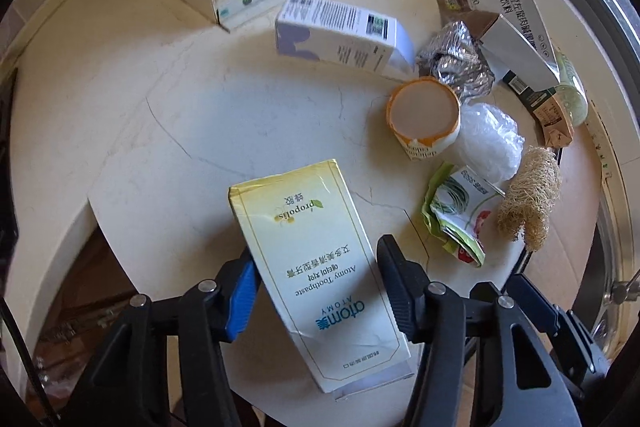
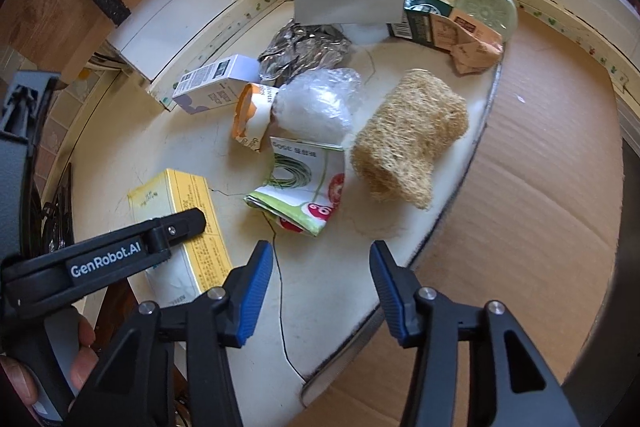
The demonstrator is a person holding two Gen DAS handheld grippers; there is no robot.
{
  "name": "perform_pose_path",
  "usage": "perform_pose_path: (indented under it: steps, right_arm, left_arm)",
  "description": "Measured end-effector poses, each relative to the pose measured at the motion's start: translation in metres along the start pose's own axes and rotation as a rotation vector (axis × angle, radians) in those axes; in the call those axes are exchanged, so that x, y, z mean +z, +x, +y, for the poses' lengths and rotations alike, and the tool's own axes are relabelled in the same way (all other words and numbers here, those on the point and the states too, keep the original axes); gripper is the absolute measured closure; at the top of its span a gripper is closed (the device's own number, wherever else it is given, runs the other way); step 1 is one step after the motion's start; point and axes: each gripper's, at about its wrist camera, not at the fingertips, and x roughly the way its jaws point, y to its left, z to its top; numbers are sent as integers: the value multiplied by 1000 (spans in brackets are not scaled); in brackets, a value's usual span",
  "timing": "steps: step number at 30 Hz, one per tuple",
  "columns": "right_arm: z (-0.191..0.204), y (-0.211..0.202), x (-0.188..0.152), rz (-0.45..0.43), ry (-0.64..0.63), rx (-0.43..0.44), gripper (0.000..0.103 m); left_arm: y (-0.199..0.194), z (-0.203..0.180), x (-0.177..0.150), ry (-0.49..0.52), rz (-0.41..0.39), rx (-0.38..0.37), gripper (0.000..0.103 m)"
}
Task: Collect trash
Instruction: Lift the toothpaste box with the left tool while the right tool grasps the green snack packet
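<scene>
The left tool (image 1: 314, 279) straddles the yellow-and-white toothpaste carton (image 1: 316, 267), which lies flat at the near edge of the round cream bench (image 1: 200, 115). In the left wrist view both pads sit against the carton's long sides, so the tool is closed on it.

The right tool (image 2: 322, 281) hangs with its jaws apart and nothing between them, over bare bench just short of the folded green-and-white printed packet (image 2: 300, 187). The right wrist view alone shows the left tool from the side, one black finger (image 2: 176, 227) lying across the carton, and the hand (image 2: 48, 359) that holds the handle.

The remaining trash lies in 1 cluster toward the far right of the bench:
- white-and-purple carton (image 1: 340, 35)
- crumpled silver foil (image 1: 456, 63)
- orange-rimmed paper cup (image 1: 424, 115) on its side
- clear crumpled plastic wrap (image 1: 490, 139)
- tan fibrous loofah piece (image 2: 408, 135)
- torn grey-white paper box (image 1: 512, 31)
- dark green and brown drink carton (image 2: 440, 25)
- clear plastic bottle (image 2: 486, 3)

The right wrist view shows brown corrugated cardboard (image 2: 540, 187) beside the bench; the left wrist view shows only a sliver of it.
</scene>
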Motion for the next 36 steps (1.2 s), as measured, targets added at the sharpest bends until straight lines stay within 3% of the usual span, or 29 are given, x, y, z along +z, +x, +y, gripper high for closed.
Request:
perform_pose_path:
  steps: [5, 14, 17, 19, 23, 27, 36]
  right_arm:
    - [16, 11, 5, -2, -68, -25, 53]
    - [49, 26, 12, -27, -249, -101, 54]
    - [55, 36, 14, -10, -296, -136, 67]
    - [57, 41, 15, -11, -312, -148, 69]
    - [58, 43, 17, -31, -314, -152, 88]
    - [54, 34, 20, -72, -278, -109, 97]
    - [37, -15, 7, -124, -117, 134, 101]
  left_arm:
    - [-8, 9, 11, 44, -30, 11, 50]
    - [-4, 29, 28, 23, -31, 24, 51]
    - [-4, 34, 31, 28, -44, 36, 51]
    - [-6, 37, 31, 34, -51, 40, 51]
    - [-8, 42, 29, 42, -53, 44, 51]
    - [-9, 46, 22, 42, -49, 35, 51]
    - [-27, 59, 5, 86, -71, -7, 51]
